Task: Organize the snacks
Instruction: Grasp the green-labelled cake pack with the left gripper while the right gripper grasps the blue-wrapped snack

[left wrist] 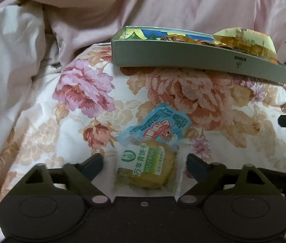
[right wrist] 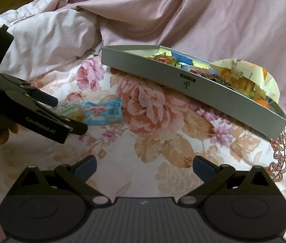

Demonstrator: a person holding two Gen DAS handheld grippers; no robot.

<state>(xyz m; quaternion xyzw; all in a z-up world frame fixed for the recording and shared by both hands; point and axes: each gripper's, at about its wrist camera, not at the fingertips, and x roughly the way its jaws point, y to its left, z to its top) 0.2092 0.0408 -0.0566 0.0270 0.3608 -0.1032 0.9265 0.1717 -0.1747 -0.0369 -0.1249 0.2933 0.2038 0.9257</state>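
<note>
Left wrist view: gray tray [left wrist: 183,57] holds most snacks; 2 packets [left wrist: 149,151] remain near, between left gripper's [left wrist: 145,161] wide jaws, ungripped; right gripper [right wrist: 144,167] wide, empty.

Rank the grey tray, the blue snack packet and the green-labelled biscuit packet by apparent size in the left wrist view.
1. Grey tray, clearly largest.
2. Green-labelled biscuit packet and blue snack packet: look alike; the biscuit packet lies nearer the camera and overlaps the blue one, so no firm ranking.

Black tool [right wrist: 144,168] — blue pads [right wrist: 84,169]
</note>
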